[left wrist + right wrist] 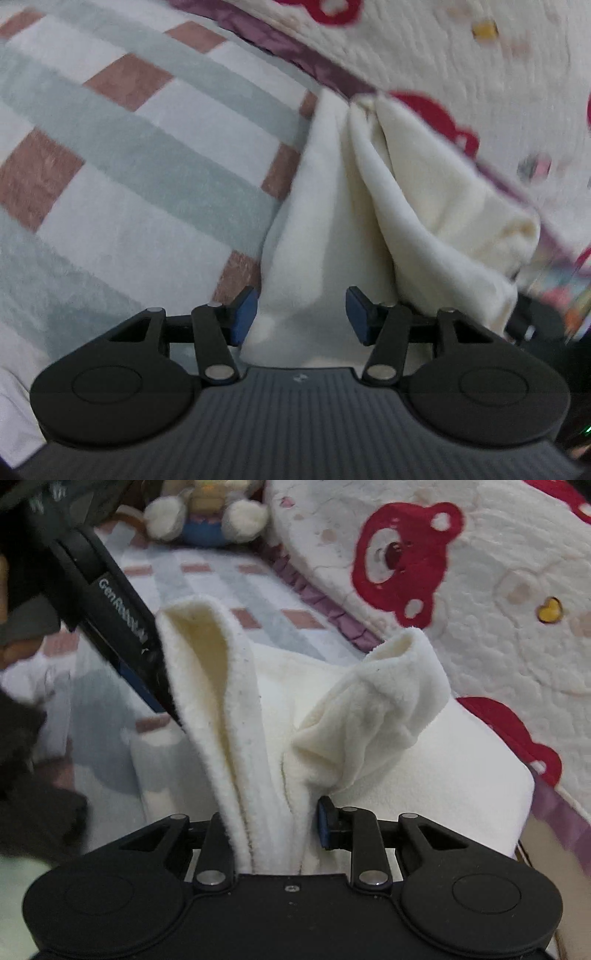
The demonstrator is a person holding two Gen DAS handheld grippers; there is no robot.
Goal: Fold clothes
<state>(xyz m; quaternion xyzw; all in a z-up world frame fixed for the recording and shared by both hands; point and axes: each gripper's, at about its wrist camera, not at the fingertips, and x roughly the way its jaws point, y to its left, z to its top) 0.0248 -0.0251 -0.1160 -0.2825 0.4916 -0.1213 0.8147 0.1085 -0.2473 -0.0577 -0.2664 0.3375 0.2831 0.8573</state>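
Note:
A cream fleece garment [369, 206] lies on the bed, pulled up into ridges. My left gripper [301, 317] is open, its blue pads [243, 317] wide apart with a fold of the fleece running up between them. From the right wrist view the left gripper [147, 664] comes in from the upper left, against a raised fold of the garment [207, 657]. My right gripper [280, 823] is shut on a thick bunch of the fleece. Only its right pad [325, 823] shows; the cloth hides the left one.
The garment rests on a checked blanket [129, 155] of white, grey-green and brown. A cream quilt [498, 590] with red bears and a purple frill borders it on the right. A plush toy [207, 513] sits at the far end. A dark cloth [33, 794] lies at the left.

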